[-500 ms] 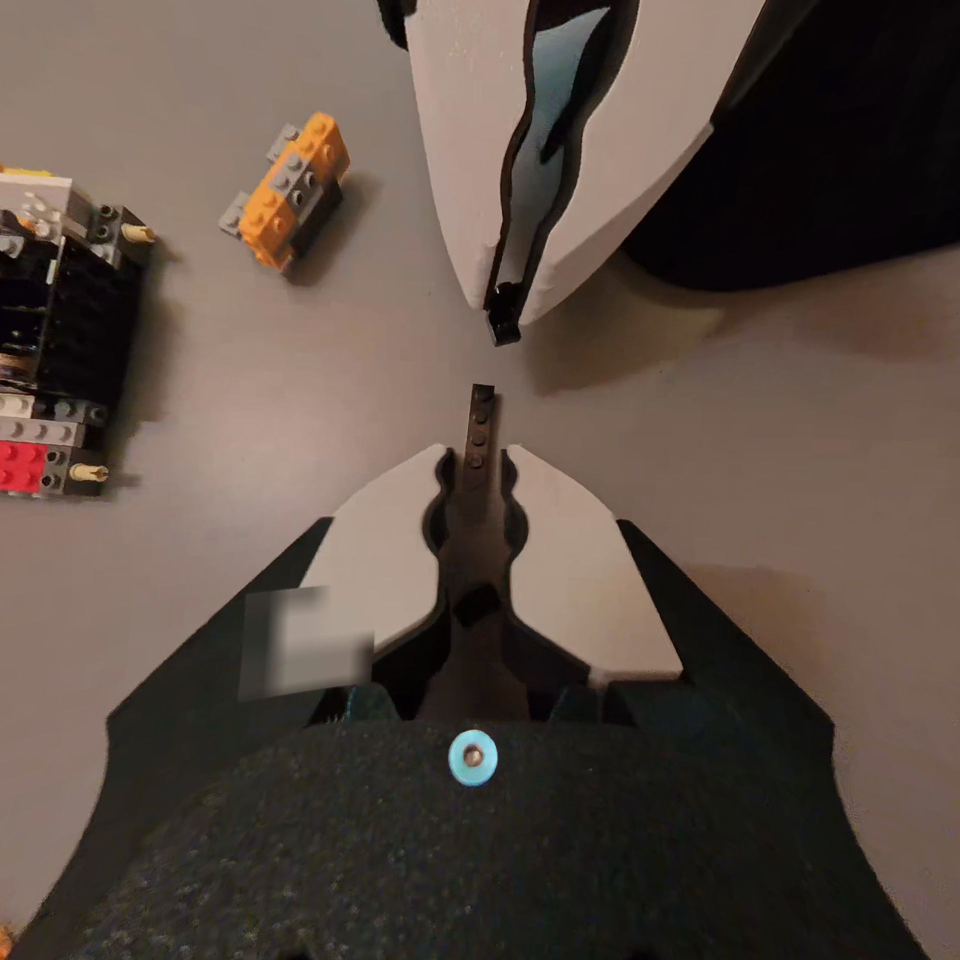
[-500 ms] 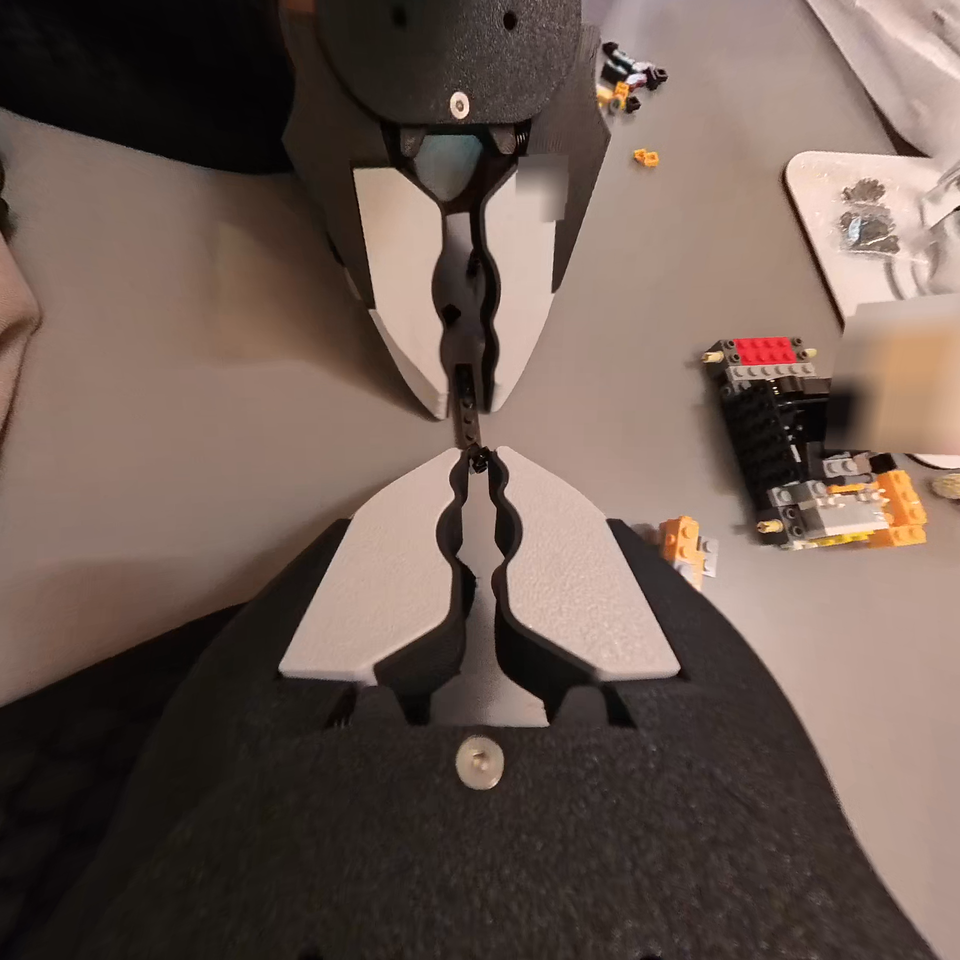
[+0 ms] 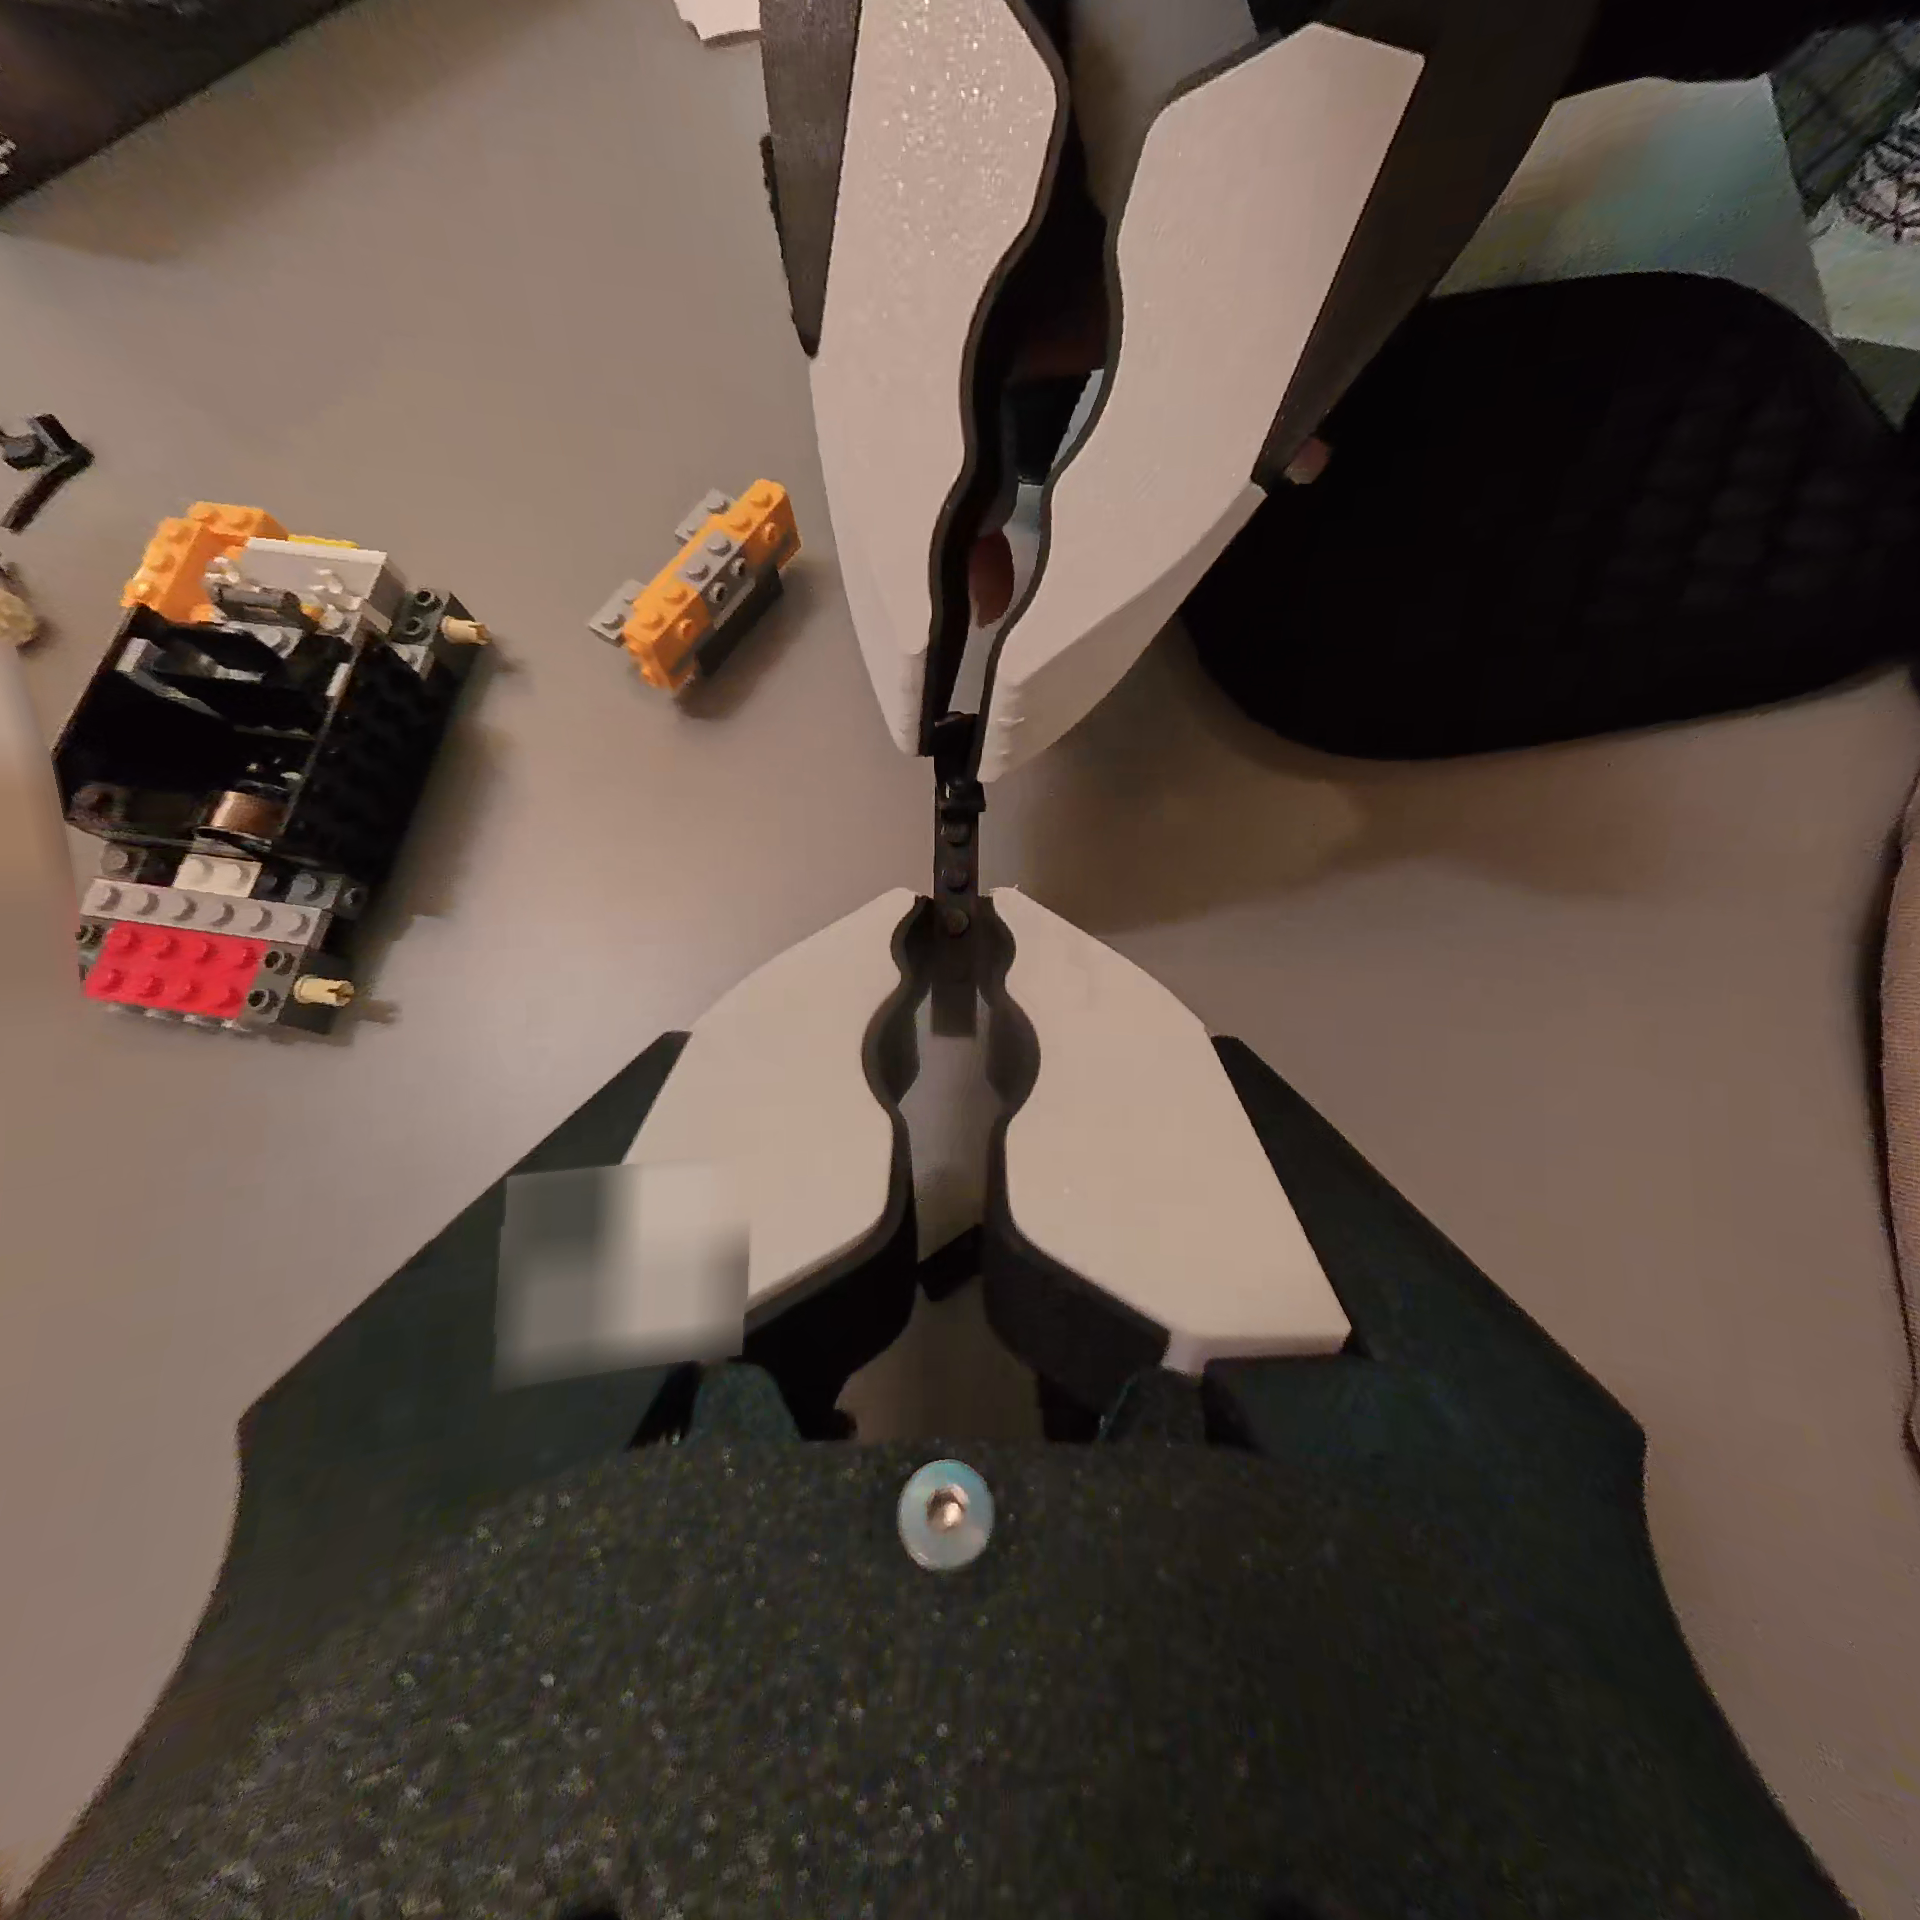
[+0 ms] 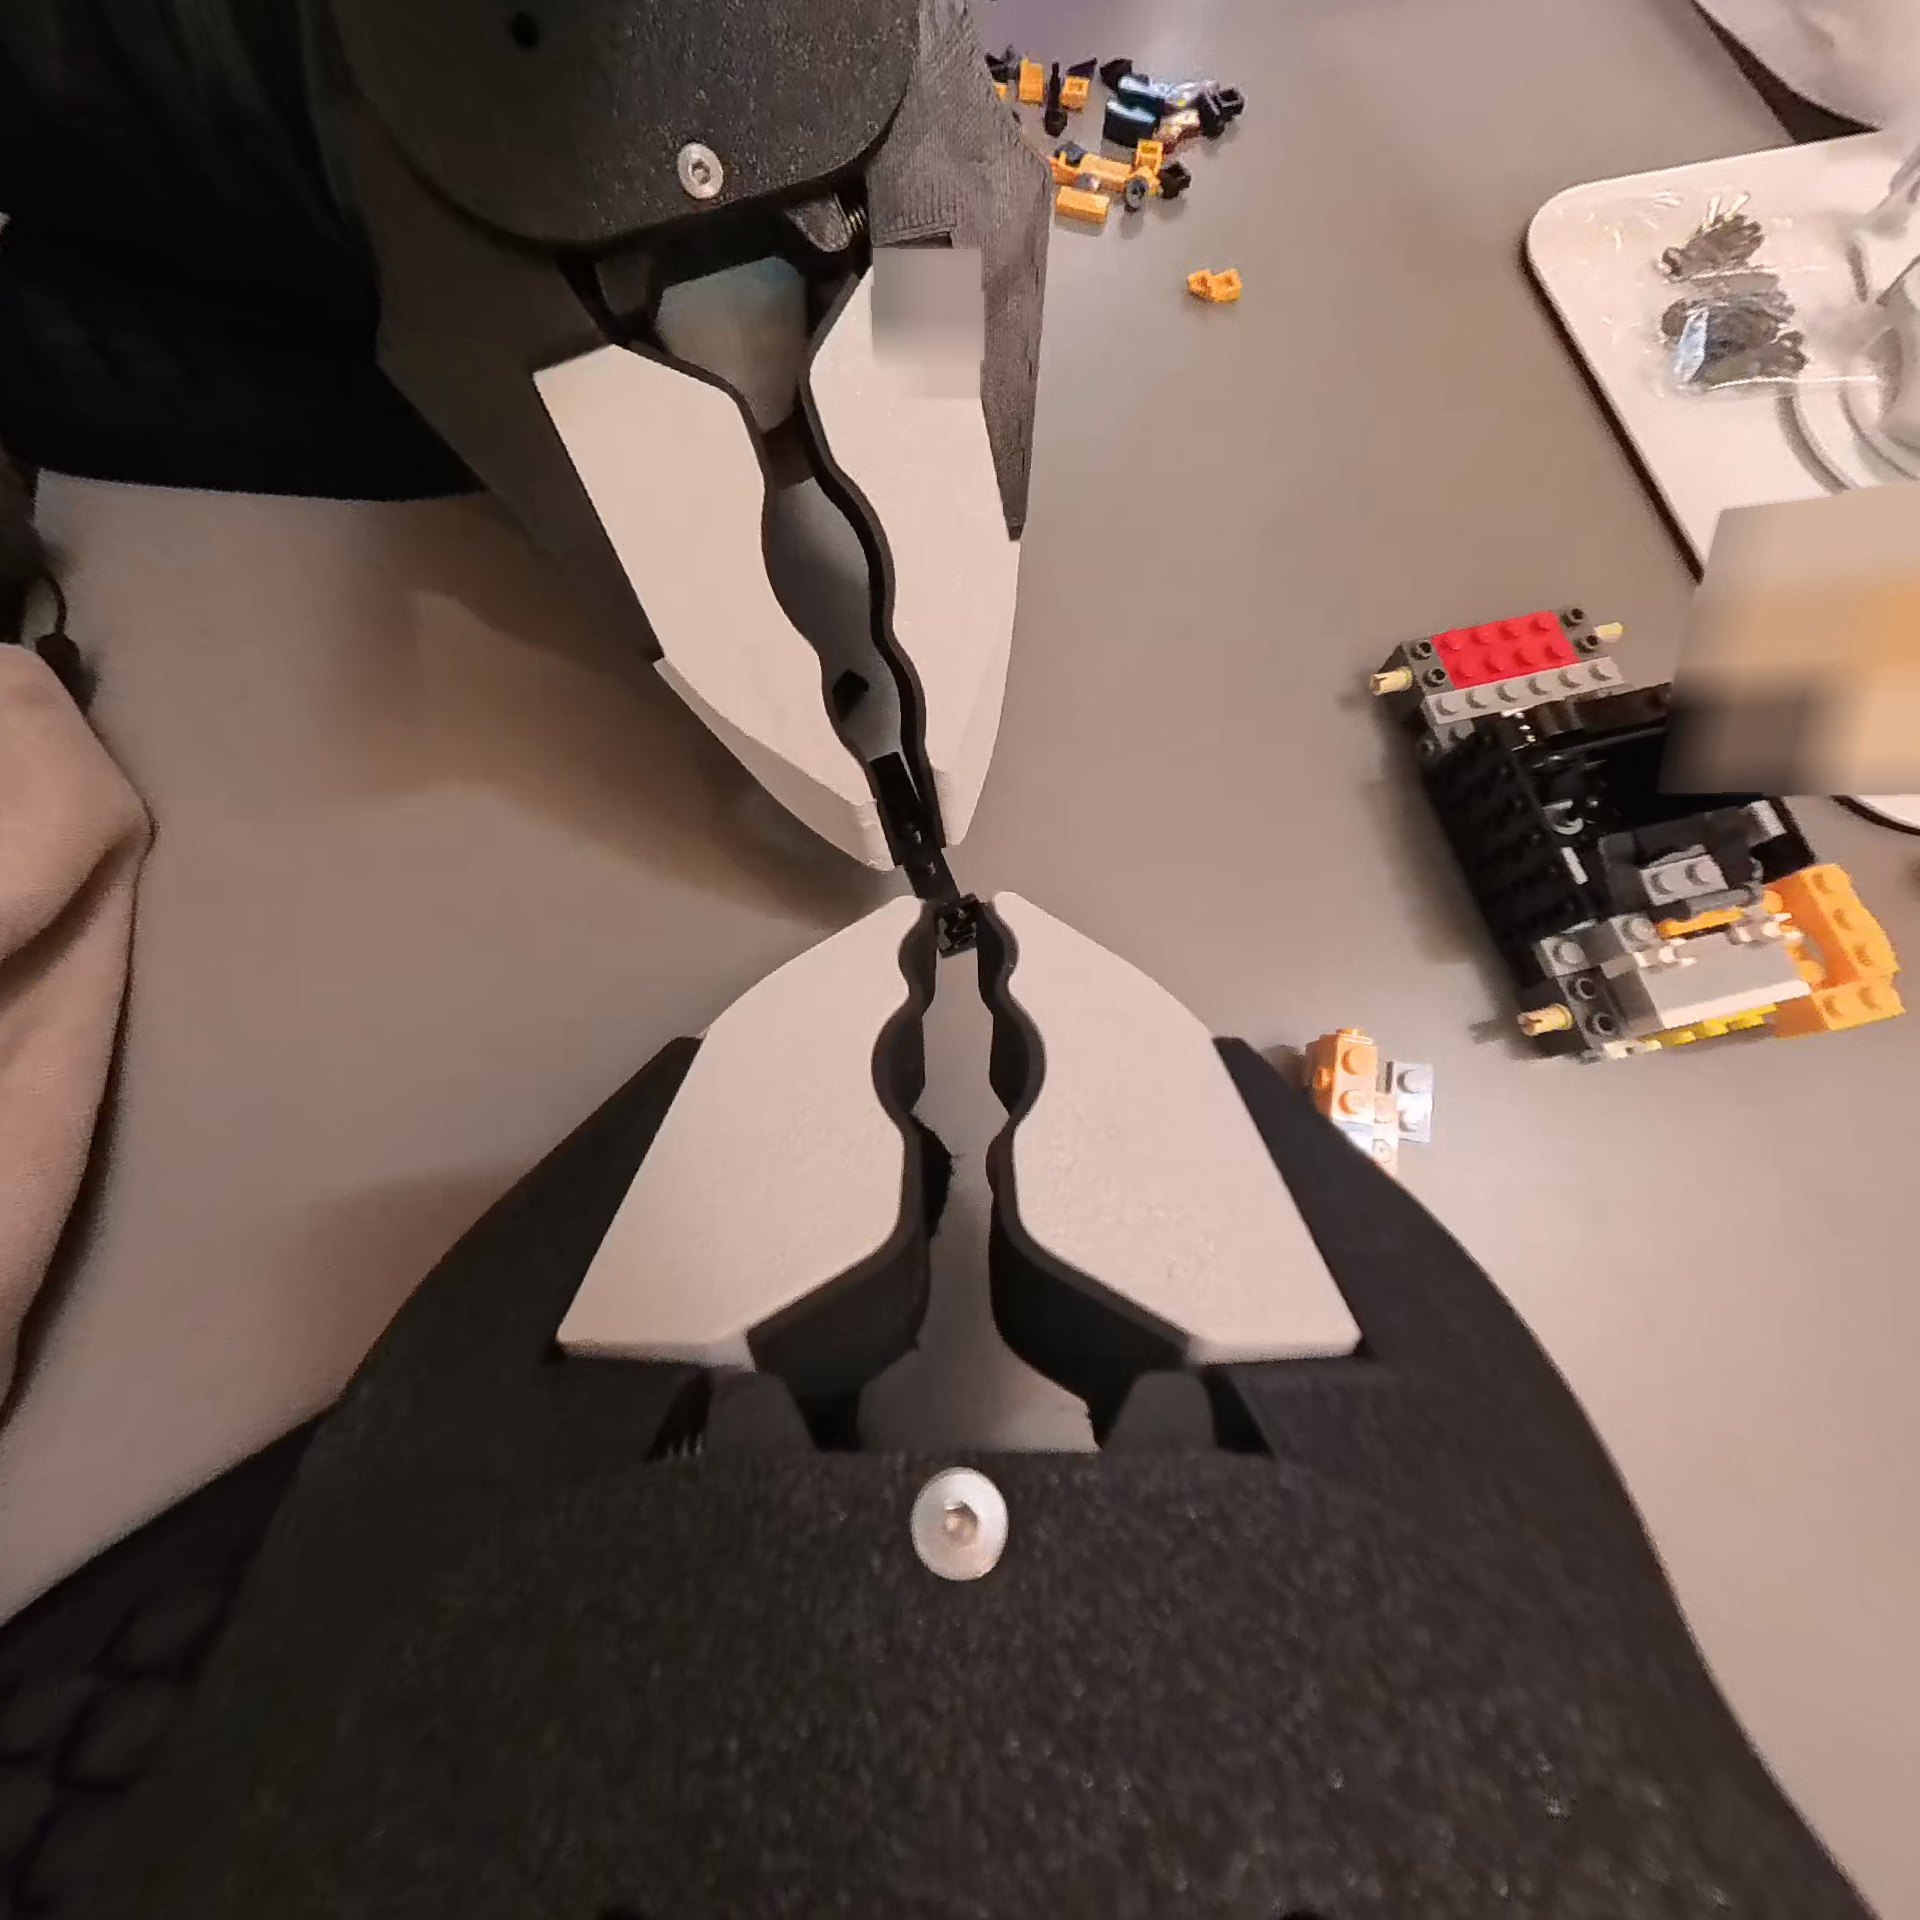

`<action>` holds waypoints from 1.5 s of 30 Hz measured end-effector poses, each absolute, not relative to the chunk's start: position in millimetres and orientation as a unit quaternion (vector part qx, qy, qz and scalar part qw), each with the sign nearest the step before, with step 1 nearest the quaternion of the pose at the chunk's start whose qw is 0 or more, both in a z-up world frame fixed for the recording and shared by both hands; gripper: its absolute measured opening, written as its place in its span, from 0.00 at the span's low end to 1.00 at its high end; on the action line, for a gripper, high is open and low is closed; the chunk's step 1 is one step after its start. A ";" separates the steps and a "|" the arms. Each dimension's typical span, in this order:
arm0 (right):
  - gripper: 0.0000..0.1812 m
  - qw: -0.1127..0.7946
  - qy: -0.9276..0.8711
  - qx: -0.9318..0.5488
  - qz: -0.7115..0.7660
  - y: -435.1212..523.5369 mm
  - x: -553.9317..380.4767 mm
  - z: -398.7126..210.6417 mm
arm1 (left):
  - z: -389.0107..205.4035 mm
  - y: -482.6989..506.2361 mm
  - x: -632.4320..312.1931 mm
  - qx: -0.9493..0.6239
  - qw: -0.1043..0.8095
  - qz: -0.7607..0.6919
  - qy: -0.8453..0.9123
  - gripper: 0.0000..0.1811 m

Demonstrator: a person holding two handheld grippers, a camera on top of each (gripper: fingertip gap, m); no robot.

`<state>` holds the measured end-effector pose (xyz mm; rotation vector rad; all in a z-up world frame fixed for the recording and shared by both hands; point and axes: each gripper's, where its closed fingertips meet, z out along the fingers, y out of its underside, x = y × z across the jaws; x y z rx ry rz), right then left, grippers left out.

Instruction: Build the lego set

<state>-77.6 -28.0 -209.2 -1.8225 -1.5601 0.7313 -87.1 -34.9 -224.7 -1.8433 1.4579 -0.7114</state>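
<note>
My left gripper [image 3: 956,920] is shut on a long thin black plate [image 3: 956,873] that sticks out forward. My right gripper [image 4: 956,925] is shut on a small black piece [image 4: 956,923]. The two grippers face each other tip to tip above the grey table. In the left wrist view the right gripper [image 3: 961,732] holds the small black piece [image 3: 961,800] against the far end of the plate. In the right wrist view the left gripper [image 4: 914,831] holds the plate [image 4: 914,821], which touches the small piece.
A black, grey, red and orange lego vehicle [image 3: 239,779] stands on the table [image 3: 520,312]; it also shows in the right wrist view [image 4: 1621,842]. A small orange and grey assembly [image 3: 707,597] lies near it. Loose small pieces [image 4: 1112,135] and a white tray [image 4: 1600,343] with bagged parts lie farther off. Only a small space, under 4 cm, lies between the two pairs of fingers.
The two grippers have come together: the gap between the small black piece and the plate's end has closed and they now touch. Both views have shifted.
</note>
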 end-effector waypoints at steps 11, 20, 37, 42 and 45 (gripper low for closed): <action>0.04 0.320 -0.600 -0.691 0.246 -24.2 -80.0 -202.1 | -217.2 -32.0 -89.9 -0.711 0.345 -0.284 0.542 0.04; 0.05 0.325 -0.605 -0.690 0.231 -21.5 -81.1 -196.2 | -212.2 -29.6 -91.0 -0.712 0.354 -0.291 0.532 0.04; 0.05 0.336 -0.601 -0.687 0.230 -21.1 -82.0 -194.6 | -211.9 -25.7 -93.9 -0.718 0.358 -0.281 0.527 0.04; 0.05 0.343 -0.600 -0.685 0.231 -22.4 -82.3 -193.8 | -211.1 -23.8 -95.0 -0.719 0.362 -0.275 0.526 0.04; 0.05 0.343 -0.597 -0.687 0.233 -21.8 -81.5 -193.8 | -212.4 -24.8 -95.3 -0.718 0.359 -0.272 0.530 0.04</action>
